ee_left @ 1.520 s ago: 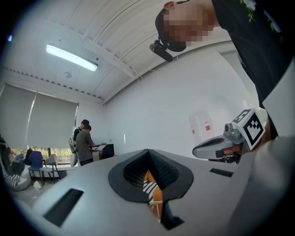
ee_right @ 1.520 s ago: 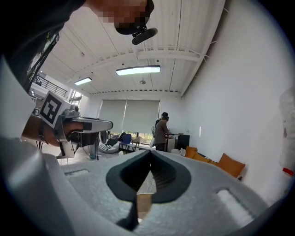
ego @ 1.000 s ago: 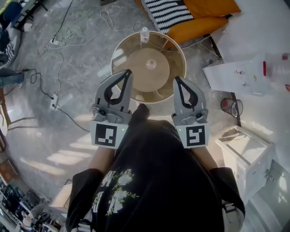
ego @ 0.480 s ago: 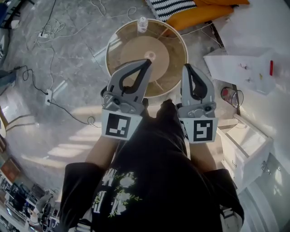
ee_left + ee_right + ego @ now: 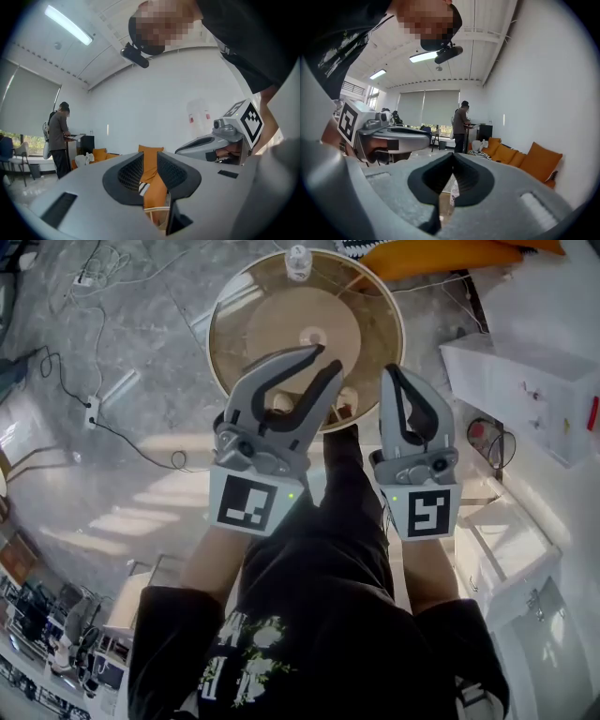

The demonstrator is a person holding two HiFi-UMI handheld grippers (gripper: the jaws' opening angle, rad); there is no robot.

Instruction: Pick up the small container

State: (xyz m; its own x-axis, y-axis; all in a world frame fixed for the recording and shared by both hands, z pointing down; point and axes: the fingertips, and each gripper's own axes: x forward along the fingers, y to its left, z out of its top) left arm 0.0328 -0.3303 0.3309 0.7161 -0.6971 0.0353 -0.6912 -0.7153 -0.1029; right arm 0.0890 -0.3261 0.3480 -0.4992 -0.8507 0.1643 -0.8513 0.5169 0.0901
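The small container [image 5: 297, 261], clear and upright, is seen at the round desk's [image 5: 382, 306] far edge. The left tool [image 5: 326, 358] has just been opened narrowly, with nothing between its jaws. The right tool [image 5: 393, 373] is closed and empty. A standing person [image 5: 57, 136] is shown only by the gripper views.

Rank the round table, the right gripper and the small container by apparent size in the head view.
Largest: round table.
Next: right gripper, enlarged by nearness to the camera.
Smallest: small container.
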